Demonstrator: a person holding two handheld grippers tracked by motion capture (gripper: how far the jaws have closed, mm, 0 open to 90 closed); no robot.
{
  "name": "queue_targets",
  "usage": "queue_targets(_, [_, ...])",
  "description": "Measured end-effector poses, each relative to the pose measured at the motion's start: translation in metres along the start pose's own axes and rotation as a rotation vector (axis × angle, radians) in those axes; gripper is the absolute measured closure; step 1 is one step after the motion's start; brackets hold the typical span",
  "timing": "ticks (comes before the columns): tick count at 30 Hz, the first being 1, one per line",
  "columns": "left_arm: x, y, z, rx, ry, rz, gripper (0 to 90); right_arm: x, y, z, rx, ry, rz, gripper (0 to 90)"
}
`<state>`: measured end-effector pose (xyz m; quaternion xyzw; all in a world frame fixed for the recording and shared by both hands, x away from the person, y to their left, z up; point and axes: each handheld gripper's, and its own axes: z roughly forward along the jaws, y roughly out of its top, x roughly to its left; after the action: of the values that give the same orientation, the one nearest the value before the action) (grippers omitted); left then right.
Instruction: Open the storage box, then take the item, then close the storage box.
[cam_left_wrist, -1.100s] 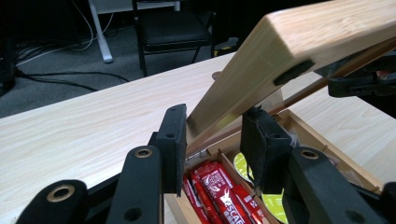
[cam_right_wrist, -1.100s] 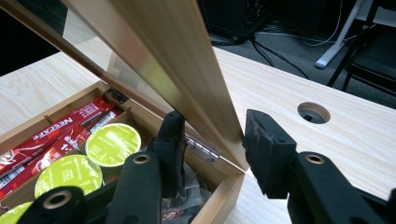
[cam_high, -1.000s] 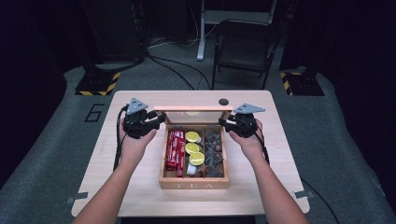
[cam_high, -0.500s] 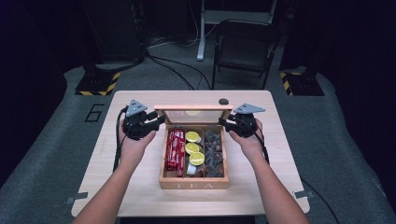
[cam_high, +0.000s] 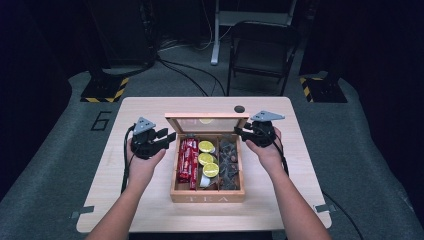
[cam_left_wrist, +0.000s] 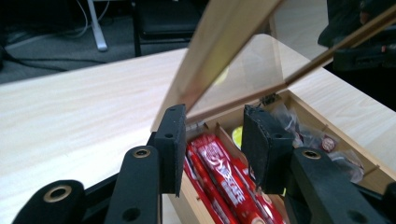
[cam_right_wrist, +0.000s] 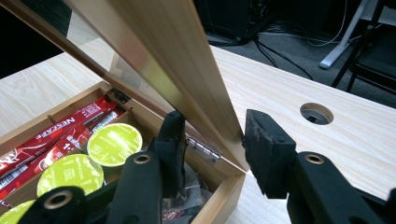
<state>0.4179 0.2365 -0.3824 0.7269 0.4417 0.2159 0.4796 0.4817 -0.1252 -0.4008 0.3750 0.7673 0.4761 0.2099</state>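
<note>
A wooden tea box (cam_high: 207, 197) stands mid-table. It holds red packets (cam_high: 187, 160), green-topped pods (cam_high: 206, 159) and dark wrapped sweets (cam_high: 229, 162). Its glass-paned lid (cam_high: 206, 123) is hinged at the back and leans forward, half raised. My left gripper (cam_high: 171, 136) is at the lid's lower left corner; in the left gripper view its jaws stand apart (cam_left_wrist: 212, 144), with the lid's side edge (cam_left_wrist: 224, 46) coming down at the left pad. My right gripper (cam_high: 239, 131) is at the lid's right corner. Its jaws (cam_right_wrist: 214, 140) are apart and straddle the lid's edge (cam_right_wrist: 187, 70) just above the hinge (cam_right_wrist: 201, 148).
The table (cam_high: 140, 205) has a round cable hole (cam_high: 239, 108) behind the box. A folding chair (cam_high: 260, 45) and cables lie on the floor beyond the far edge. Bare tabletop lies on both sides of the box.
The lid has changed tilt: a second ago it showed as a thin strip, now its glass face shows. Both grippers have stayed at its back corners.
</note>
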Motion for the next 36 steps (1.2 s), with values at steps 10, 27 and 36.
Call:
queue_targets(10, [-0.012,-0.025,0.012,0.037,-0.031,-0.013,59.4,-0.002,0.0,0.0,0.001,0.014,-0.004,58.8])
queue_targets(27, [-0.029,-0.048,0.035,0.093,-0.031,-0.08,58.4,-0.002,0.0,0.0,0.002,0.017,0.005,58.7])
queue_targets(36, [-0.035,-0.058,0.052,0.135,0.009,-0.088,59.4,-0.003,0.0,0.0,-0.002,0.019,0.011,58.7])
